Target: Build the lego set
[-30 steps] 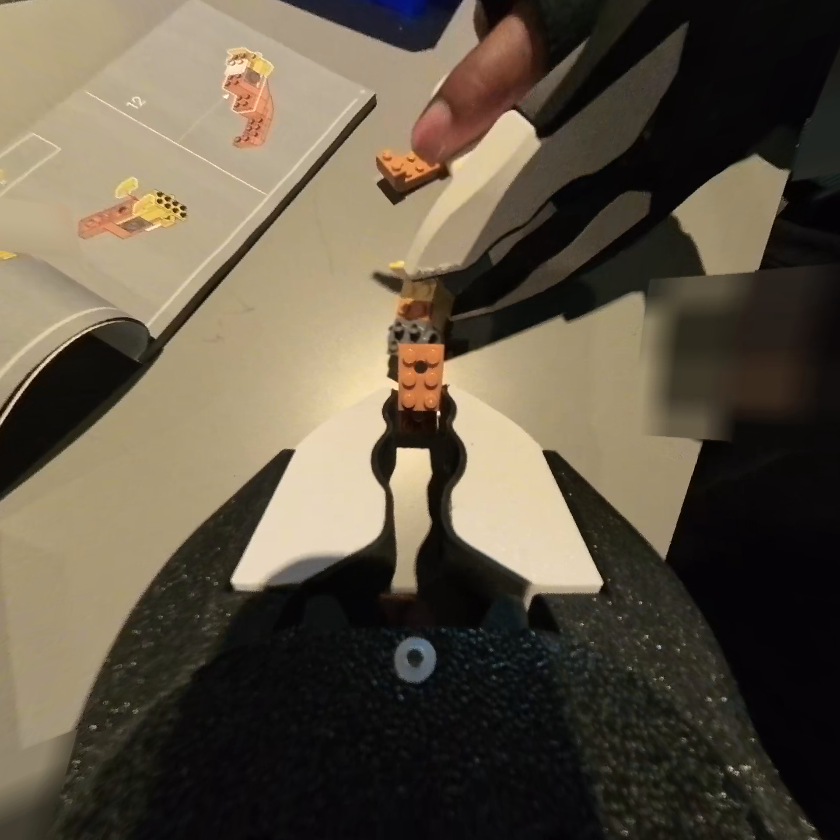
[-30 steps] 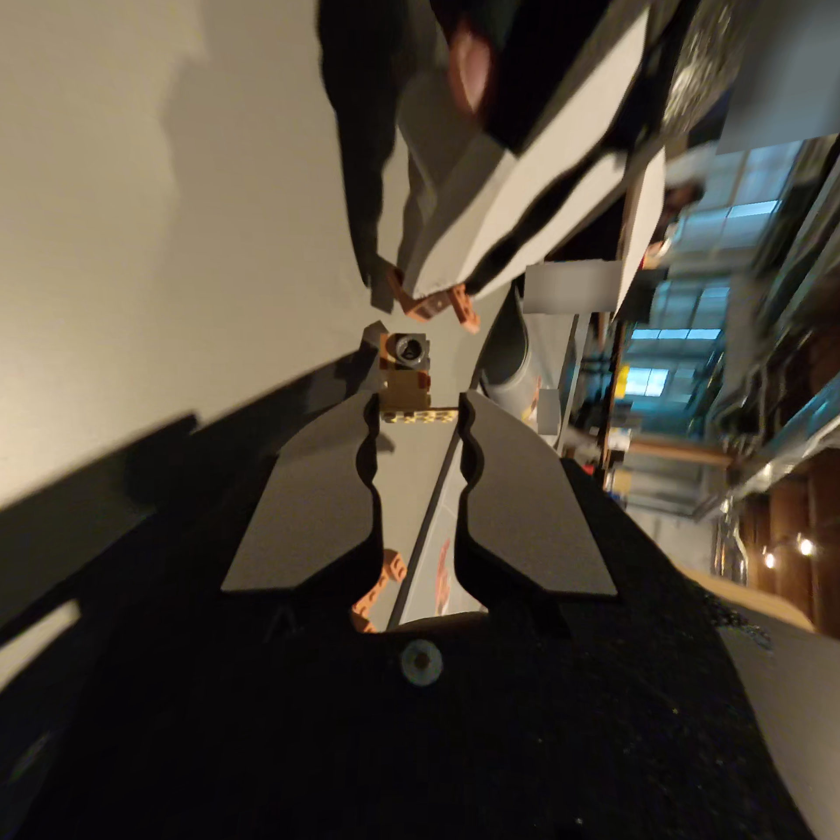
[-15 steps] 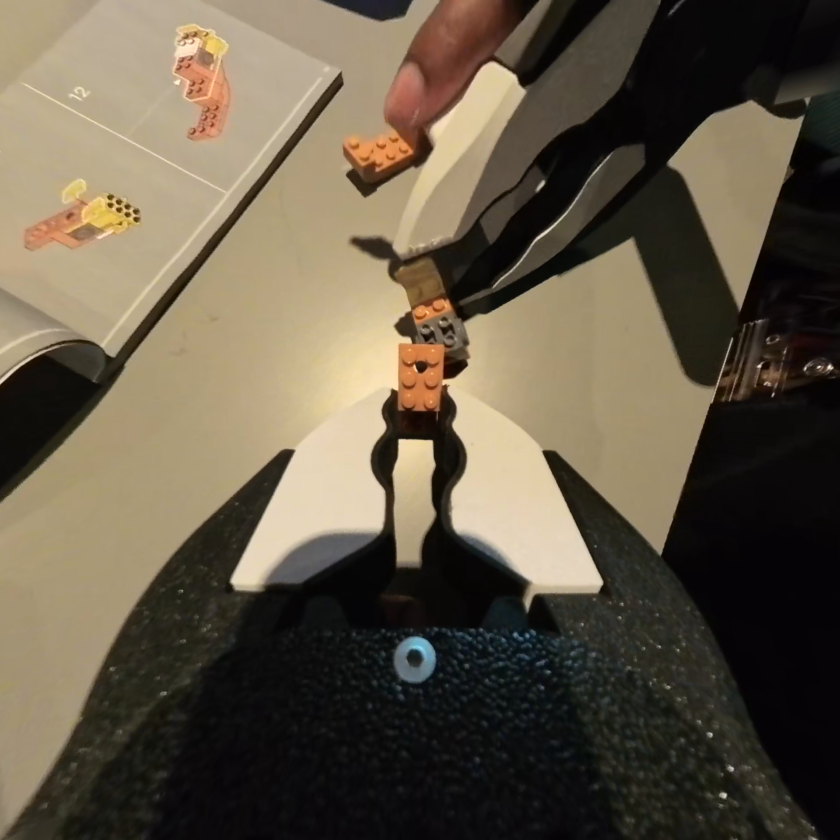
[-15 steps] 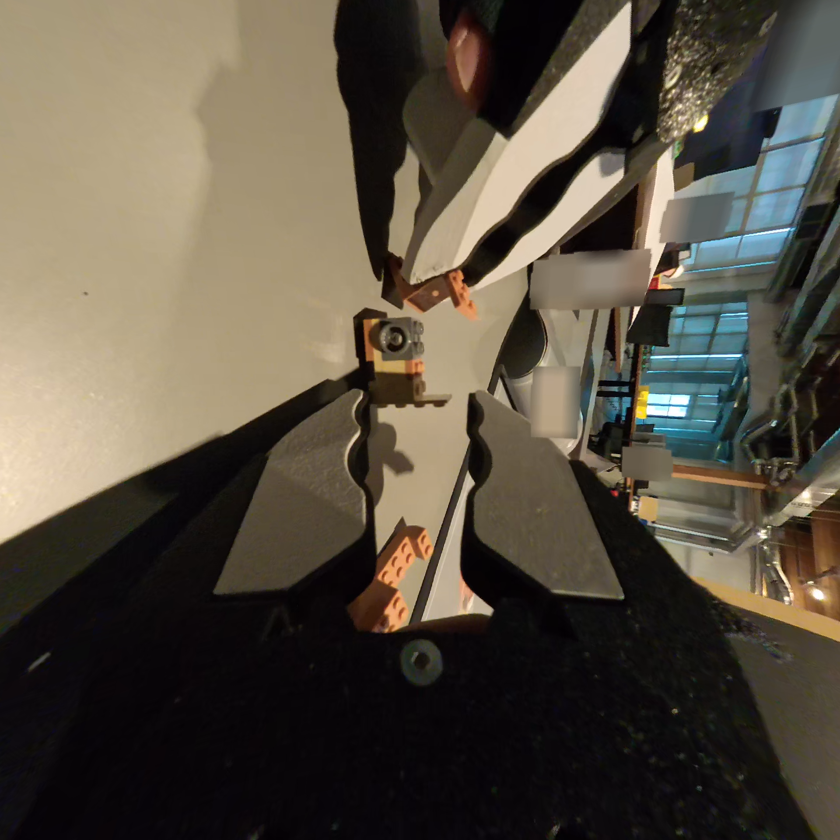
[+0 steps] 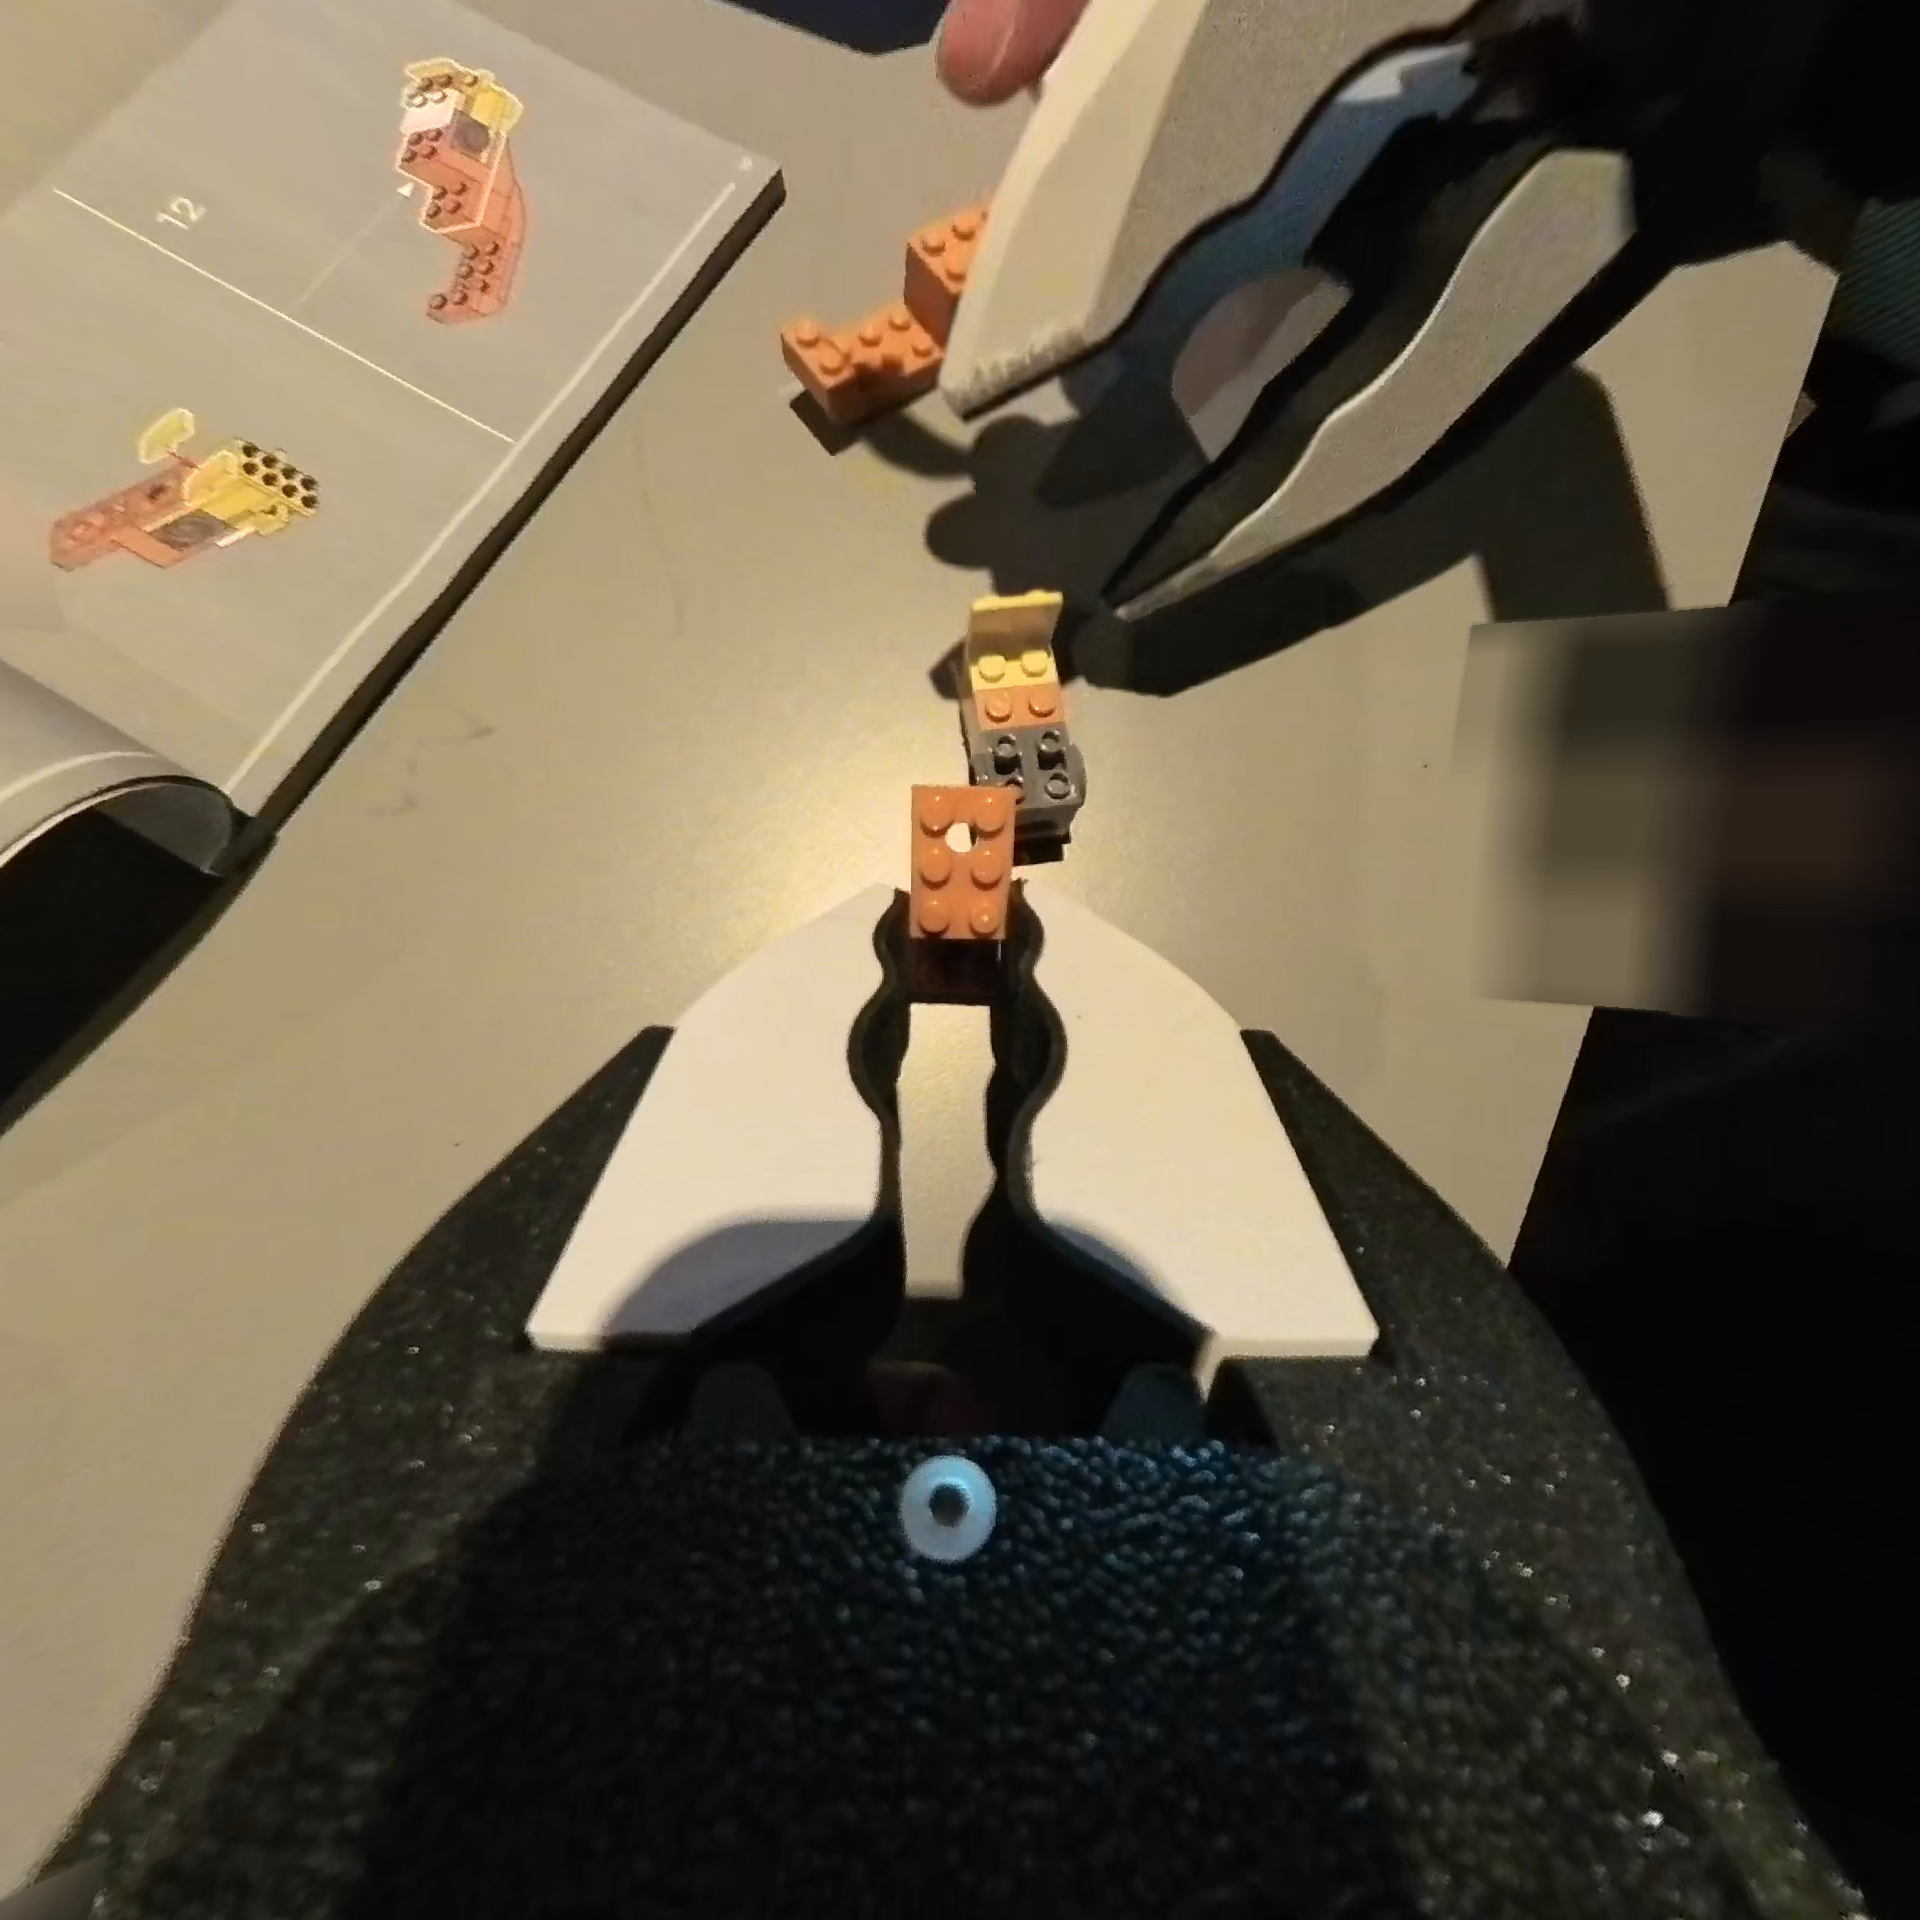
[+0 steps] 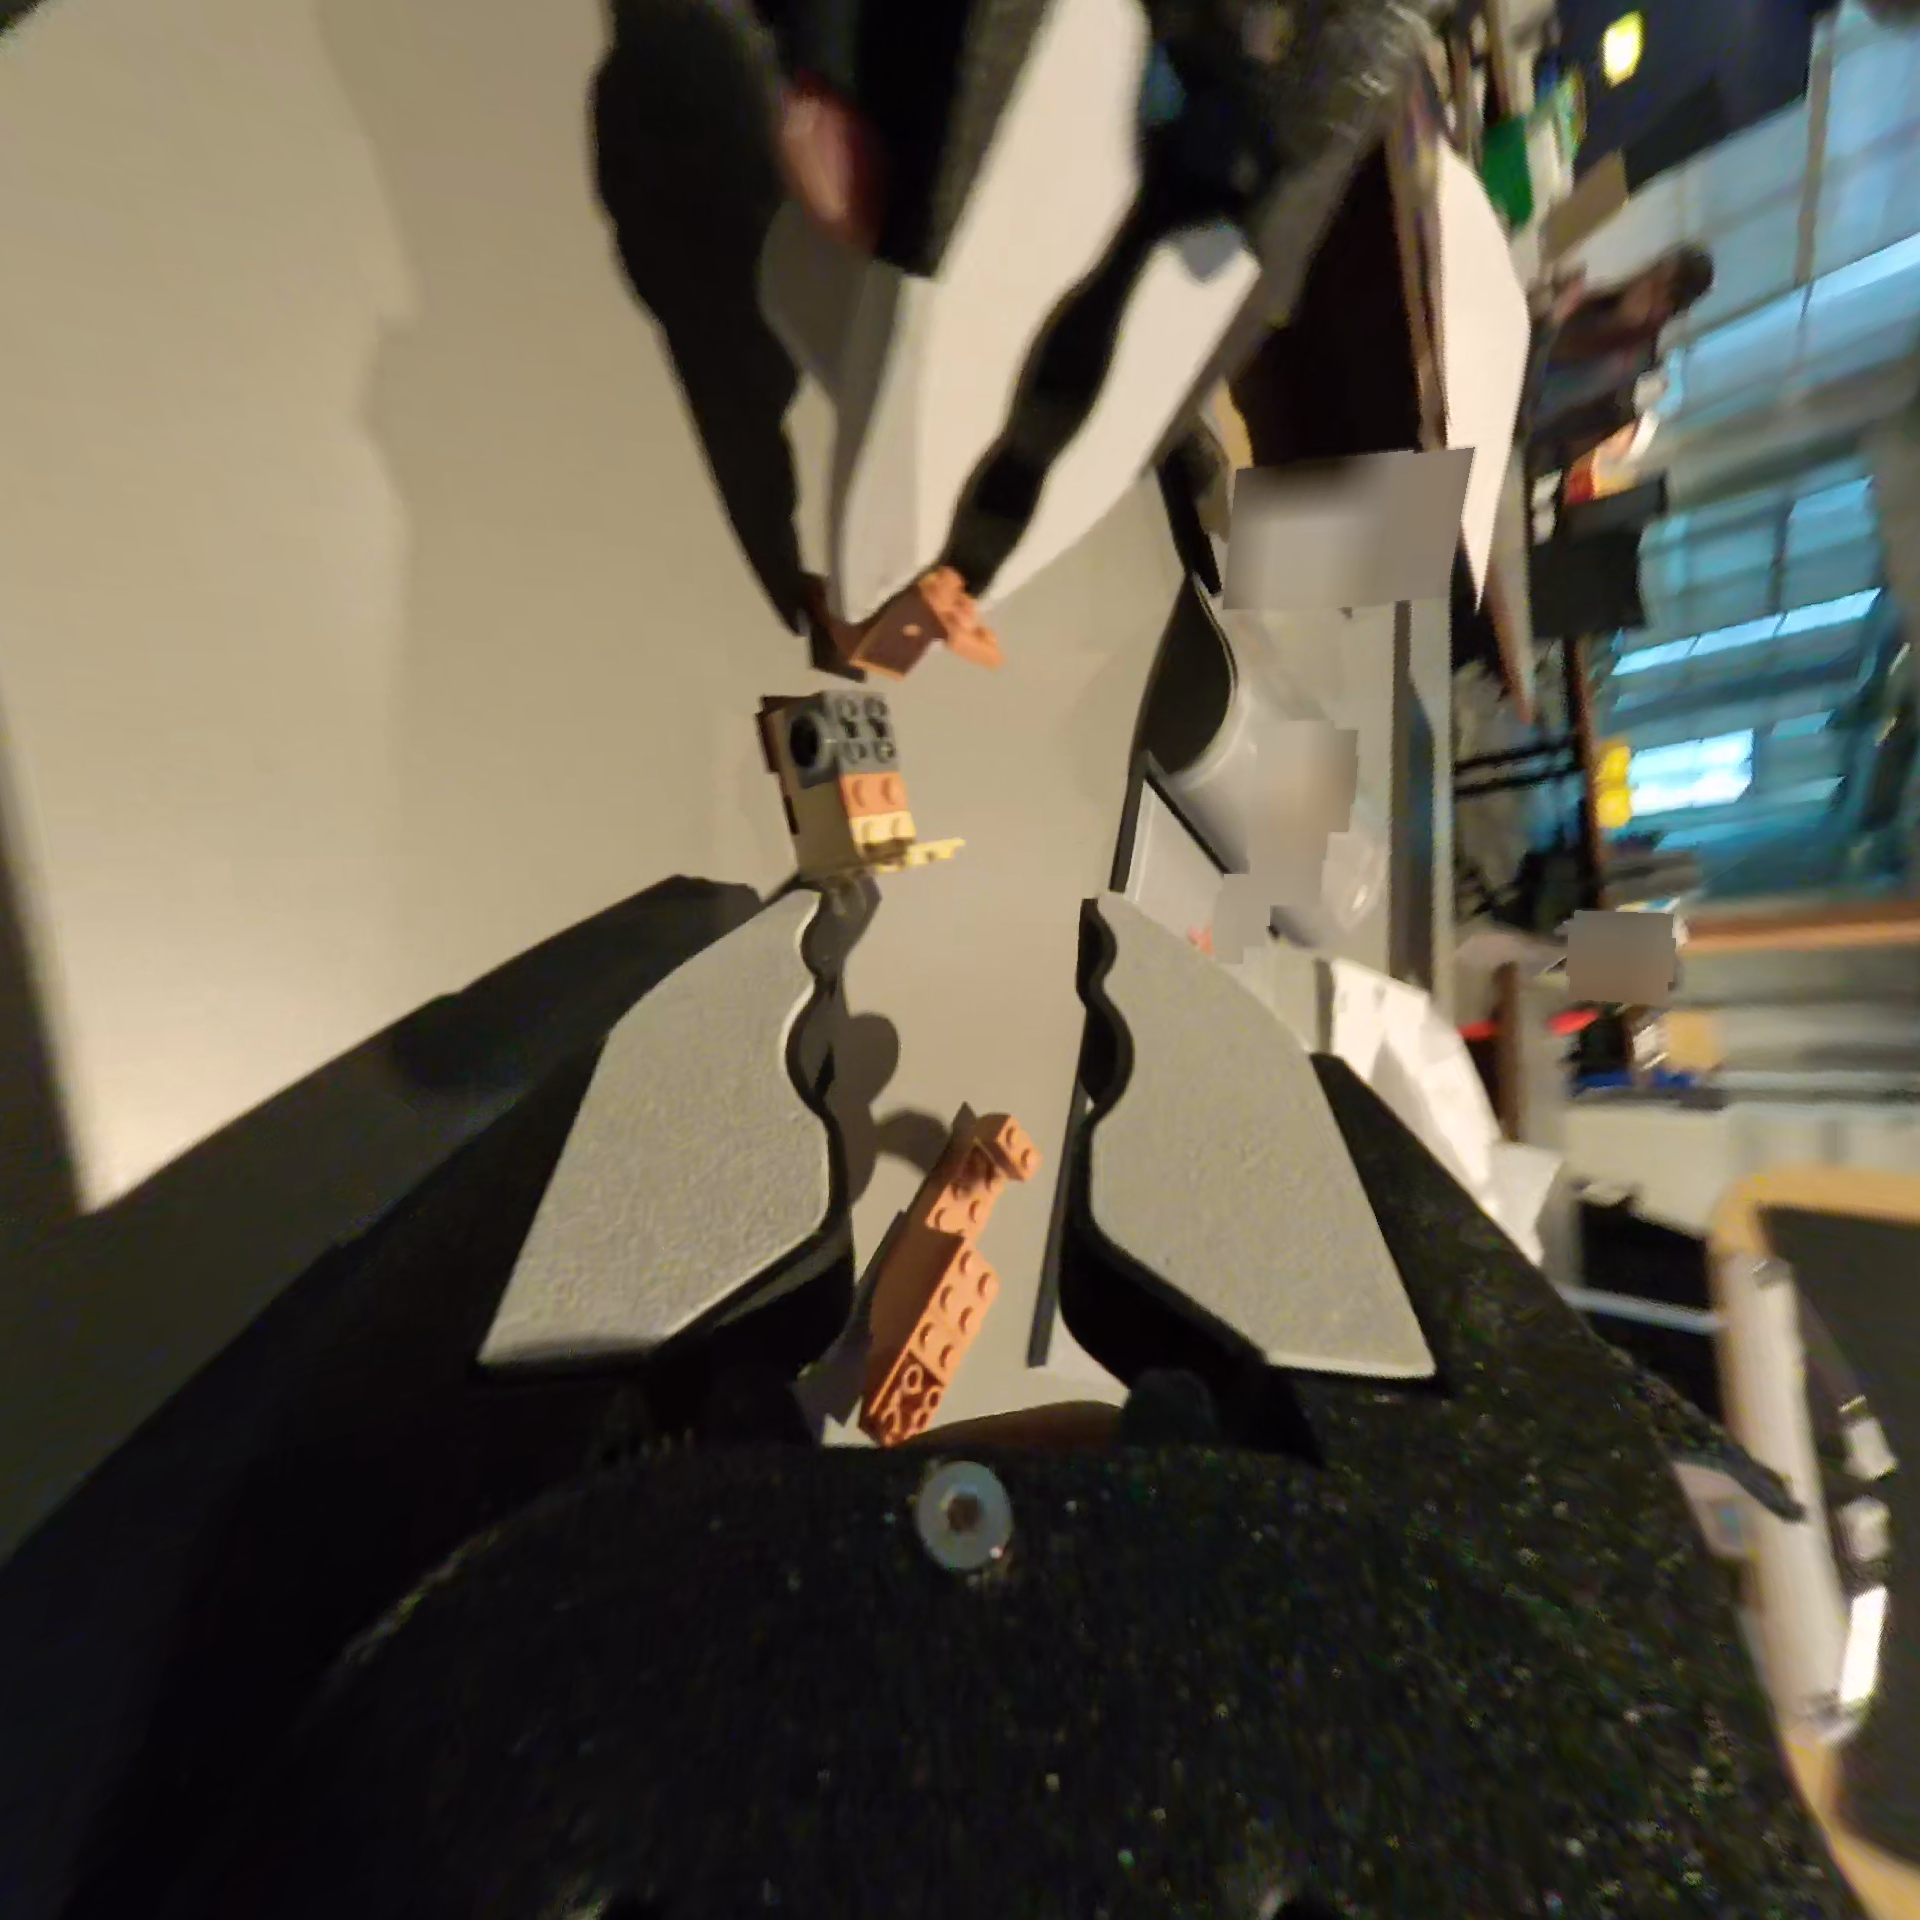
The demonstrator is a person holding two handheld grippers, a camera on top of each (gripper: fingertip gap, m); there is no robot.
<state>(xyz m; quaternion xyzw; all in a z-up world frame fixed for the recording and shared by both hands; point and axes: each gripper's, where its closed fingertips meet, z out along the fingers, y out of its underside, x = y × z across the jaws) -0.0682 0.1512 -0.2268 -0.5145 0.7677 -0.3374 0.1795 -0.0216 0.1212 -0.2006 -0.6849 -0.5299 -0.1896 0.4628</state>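
Orange plate [image 5: 960, 868] in left tongs [image 5: 954, 935]

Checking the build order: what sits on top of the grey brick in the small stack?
On the grey brick sits an orange layer, then tan with a yellow flap. What lies beneath is hidden behind the left gripper's orange plate.

Booklet [image 5: 312, 312] lies left of brick assembly [image 5: 1023, 717].

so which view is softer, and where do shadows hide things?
Left wrist view: sharp on the orange brick in the left gripper; shadow darkens the table under the right gripper. Right wrist view: tilted, motion-blurred at top and right, small assembly fairly clear.
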